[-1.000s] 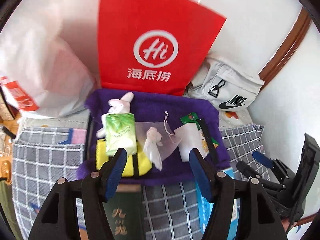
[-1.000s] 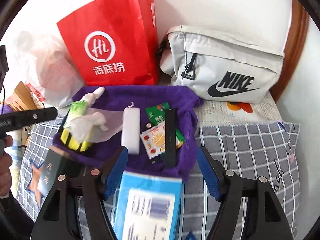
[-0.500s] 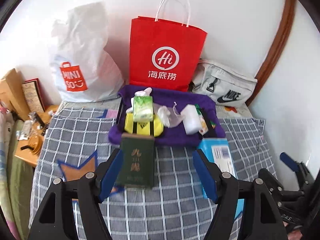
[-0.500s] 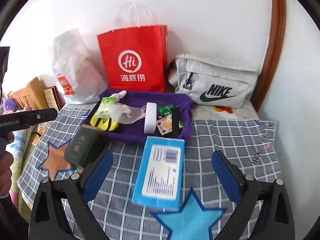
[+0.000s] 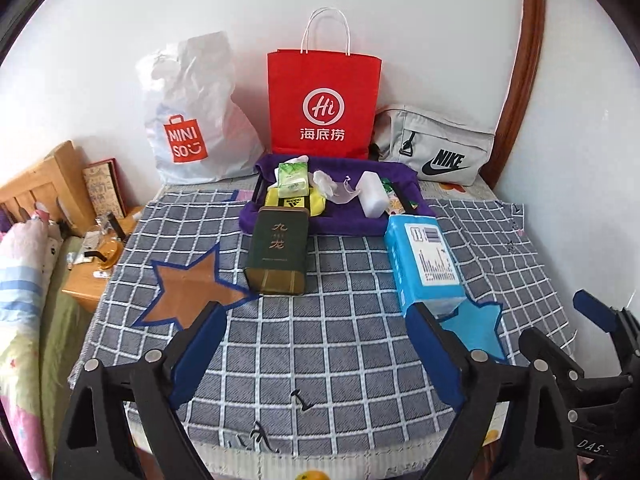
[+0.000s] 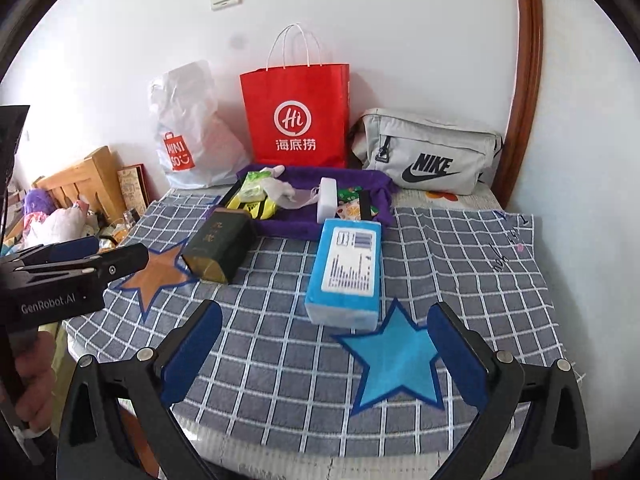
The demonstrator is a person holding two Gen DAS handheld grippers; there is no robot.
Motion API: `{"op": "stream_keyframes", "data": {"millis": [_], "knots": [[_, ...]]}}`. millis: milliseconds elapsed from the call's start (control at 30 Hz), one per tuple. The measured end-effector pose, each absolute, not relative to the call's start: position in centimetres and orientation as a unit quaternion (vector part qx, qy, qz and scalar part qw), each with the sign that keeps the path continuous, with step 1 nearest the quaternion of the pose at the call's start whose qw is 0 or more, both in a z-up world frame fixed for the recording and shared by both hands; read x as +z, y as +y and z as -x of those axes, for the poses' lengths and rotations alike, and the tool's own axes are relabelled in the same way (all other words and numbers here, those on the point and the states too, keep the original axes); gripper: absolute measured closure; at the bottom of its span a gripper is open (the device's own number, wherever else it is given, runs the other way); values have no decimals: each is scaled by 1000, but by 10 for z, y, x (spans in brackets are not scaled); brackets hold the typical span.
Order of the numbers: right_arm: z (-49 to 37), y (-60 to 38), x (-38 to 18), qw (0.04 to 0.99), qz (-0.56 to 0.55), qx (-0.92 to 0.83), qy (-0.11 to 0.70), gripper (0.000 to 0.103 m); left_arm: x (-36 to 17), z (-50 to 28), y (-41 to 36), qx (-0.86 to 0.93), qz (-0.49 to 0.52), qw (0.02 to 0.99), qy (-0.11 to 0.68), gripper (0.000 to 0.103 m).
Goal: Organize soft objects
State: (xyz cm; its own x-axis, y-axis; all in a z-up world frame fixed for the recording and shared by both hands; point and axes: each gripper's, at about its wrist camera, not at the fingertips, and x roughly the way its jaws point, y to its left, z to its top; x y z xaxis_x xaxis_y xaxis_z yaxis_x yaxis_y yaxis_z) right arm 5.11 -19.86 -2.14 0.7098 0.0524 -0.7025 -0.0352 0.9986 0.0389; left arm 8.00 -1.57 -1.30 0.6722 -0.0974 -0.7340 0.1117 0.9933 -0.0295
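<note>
Left gripper [image 5: 316, 344]: hanging over the checked cloth [image 5: 340, 352], jaws just widening, nothing between them.
Right gripper [image 6: 320, 352]: gaping wide, also empty, beside the blue star patch [image 6: 396, 360].
Green tin [image 5: 278, 254]: lying mid-cloth.
Blue tissue pack [image 5: 424, 264]: lying right of it.
Purple tray [image 5: 340, 220]: sitting farther back, holding the small soft items.
Red bag [image 5: 324, 108]: standing at the wall.

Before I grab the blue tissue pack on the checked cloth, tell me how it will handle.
The blue tissue pack looks soft-wrapped, so it will probably dent under the pads rather than resist. It is likely light for its bulk. Lying flat on the checked cloth, it should slide, not roll; the glossy wrap may be slippery.
</note>
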Motion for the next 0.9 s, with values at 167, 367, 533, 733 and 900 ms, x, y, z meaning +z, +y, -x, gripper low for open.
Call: {"op": "stream_keyframes", "data": {"millis": [167, 367, 533, 733, 900], "knots": [[-24, -197, -20, 924, -8, 22, 382, 2, -4, -49, -14, -54, 2, 924, 379, 12], [-7, -197, -20, 923, -11, 21, 385, 2, -4, -32, -11, -51, 15, 923, 381, 11], [2, -197, -18, 925, -11, 18, 380, 2, -4, -23, -12, -55, 17, 923, 380, 11], [10, -202, -14, 928, -17, 17, 372, 2, -8, -19, -15, -55, 13, 922, 383, 11], [12, -204, -13, 928, -21, 19, 371, 2, -8, -18, -16, -56, 12, 922, 383, 11]]}}
